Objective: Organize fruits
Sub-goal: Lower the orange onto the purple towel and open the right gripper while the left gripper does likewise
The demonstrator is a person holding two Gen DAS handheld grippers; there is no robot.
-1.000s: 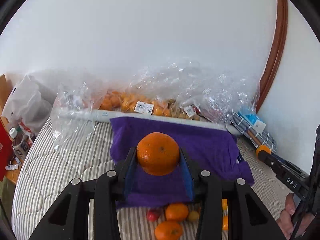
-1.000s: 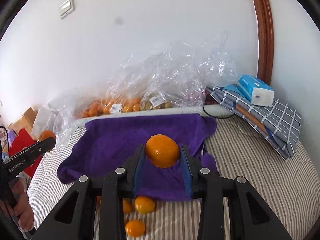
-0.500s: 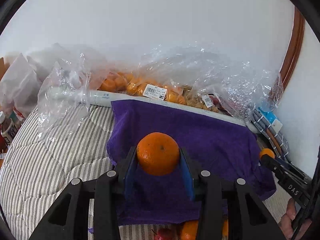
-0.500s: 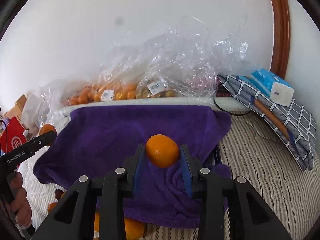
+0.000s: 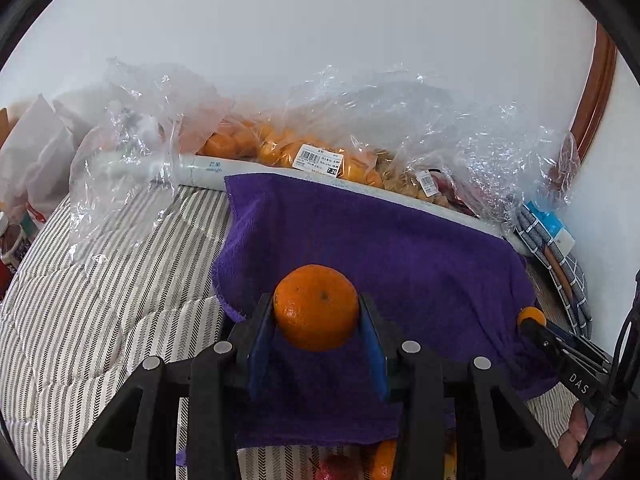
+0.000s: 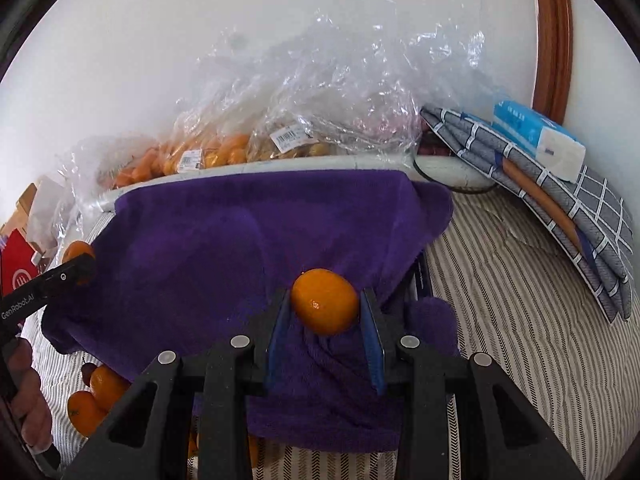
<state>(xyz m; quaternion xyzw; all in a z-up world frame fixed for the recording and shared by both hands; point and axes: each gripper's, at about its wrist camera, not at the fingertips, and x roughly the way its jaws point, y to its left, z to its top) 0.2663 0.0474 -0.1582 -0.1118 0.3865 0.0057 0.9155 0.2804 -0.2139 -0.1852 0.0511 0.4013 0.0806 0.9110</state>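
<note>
My left gripper point(image 5: 316, 320) is shut on a large orange point(image 5: 316, 307), held just above the near part of a purple towel point(image 5: 360, 240). My right gripper point(image 6: 325, 312) is shut on a smaller orange point(image 6: 325, 301) over the towel's point(image 6: 240, 240) near right corner. In the left wrist view the right gripper's tip and its orange point(image 5: 531, 316) show at the right edge. In the right wrist view the left gripper's orange point(image 6: 78, 251) shows at the left. Loose oranges point(image 6: 96, 396) lie on the striped bedding in front of the towel.
Clear plastic bags of oranges point(image 5: 280, 148) and other fruit point(image 6: 296, 140) line the wall behind a white box rim point(image 5: 208, 168). A folded checked cloth point(image 6: 560, 208) with a blue tissue pack point(image 6: 536, 140) lies at the right. A red box point(image 6: 16, 276) and a person's hand point(image 6: 28, 408) are at left.
Both grippers have sunk and moved forward over the purple towel, each still clamping its orange. The loose oranges on the bedding have slipped toward the lower frame edge.
</note>
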